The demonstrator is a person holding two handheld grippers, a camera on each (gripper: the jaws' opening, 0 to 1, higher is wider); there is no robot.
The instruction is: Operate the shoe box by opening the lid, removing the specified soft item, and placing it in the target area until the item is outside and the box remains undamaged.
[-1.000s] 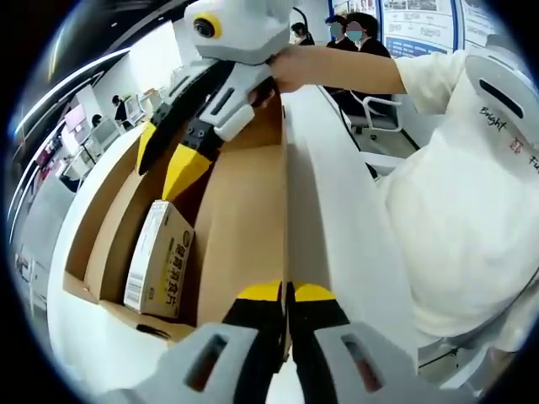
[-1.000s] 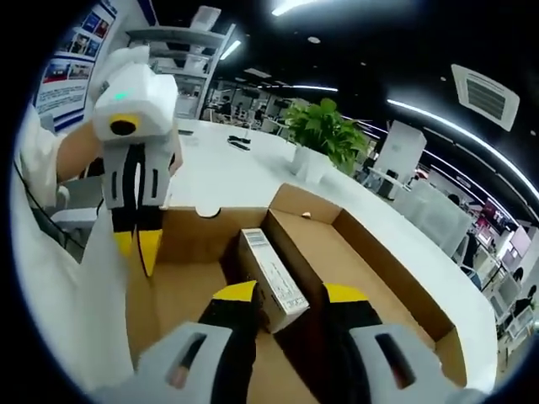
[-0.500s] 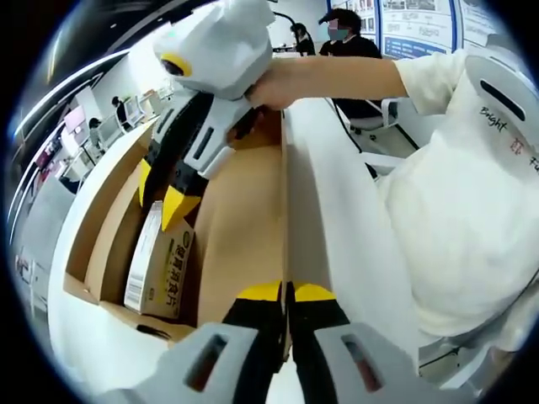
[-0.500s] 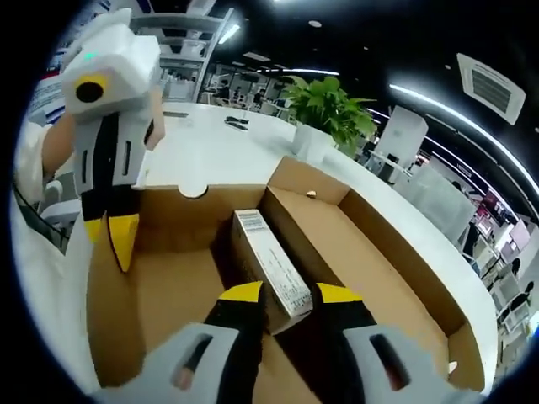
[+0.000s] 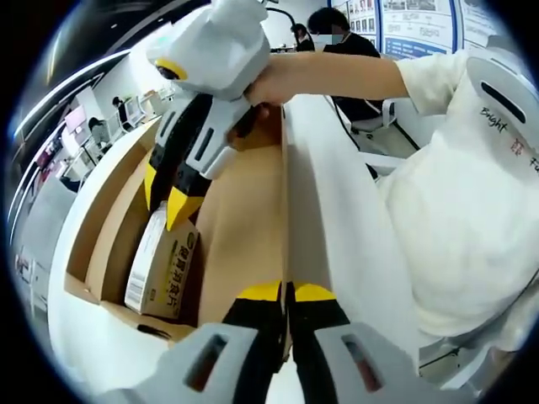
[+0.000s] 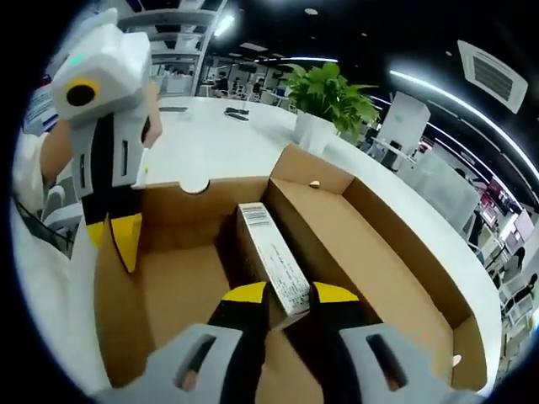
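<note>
My left gripper (image 5: 286, 295) pinches the shoe box's front wall (image 5: 284, 210), jaws pressed together on the cardboard edge. My right gripper (image 6: 286, 296) straddles the small packet (image 6: 274, 265) standing inside the open shoe box (image 6: 396, 252), jaws either side of its end. Beyond, a potted plant (image 6: 328, 93) sits on the white table (image 6: 210, 143).

Small carton (image 5: 160, 265) in shoe box: Chinese characters on side face, not legible; white barcode label (image 6: 274, 257), print too small. White garment (image 5: 472, 202): "Bright". Wall posters (image 5: 417, 25): text unreadable.
</note>
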